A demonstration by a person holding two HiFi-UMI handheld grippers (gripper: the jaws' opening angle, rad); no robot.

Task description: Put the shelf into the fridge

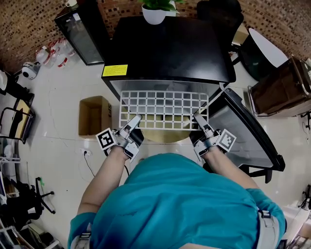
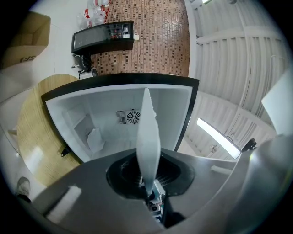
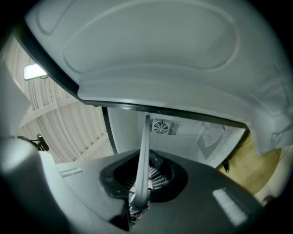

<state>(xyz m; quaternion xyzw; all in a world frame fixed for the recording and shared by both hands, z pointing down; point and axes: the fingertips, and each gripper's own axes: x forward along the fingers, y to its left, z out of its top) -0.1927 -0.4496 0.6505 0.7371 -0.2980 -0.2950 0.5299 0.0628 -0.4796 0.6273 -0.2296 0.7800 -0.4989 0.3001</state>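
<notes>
**Wire Shelf Held at the Mouth of the Open Fridge**

Head view: white tiled floor (image 1: 58,97) below a brick wall (image 1: 29,24). In the middle, a black mini fridge (image 1: 170,48) on a round wooden base (image 1: 163,137), with its door (image 1: 243,126) swung open to the right. On top of the fridge, a white plant pot (image 1: 154,14); at its front left corner, a yellow label (image 1: 114,70). To the left, a cardboard box (image 1: 95,115) on the floor and a glass-door cooler (image 1: 82,31) by the wall. Across the opening, a white wire shelf (image 1: 164,109), lying flat, far edge at the front rim of the fridge top, near edge toward the person in the teal shirt (image 1: 180,204). Near left corner clamped by the left gripper (image 1: 135,119), near right corner by the right gripper (image 1: 198,117).

Left gripper view: brick wall and cardboard box beyond, then the white fridge interior (image 2: 105,114) with a round fan vent (image 2: 132,116) on the back wall. Shelf seen edge-on as a thin white blade, running from the jaws toward the interior. Jaws closed tight on its near end, pads pressing both faces.

Right gripper view: pale moulded door liner (image 3: 160,55) overhead, fan vent below it. Shelf again edge-on, a narrow grey strip rising toward the interior. Jaws pinched shut on its near end.
</notes>
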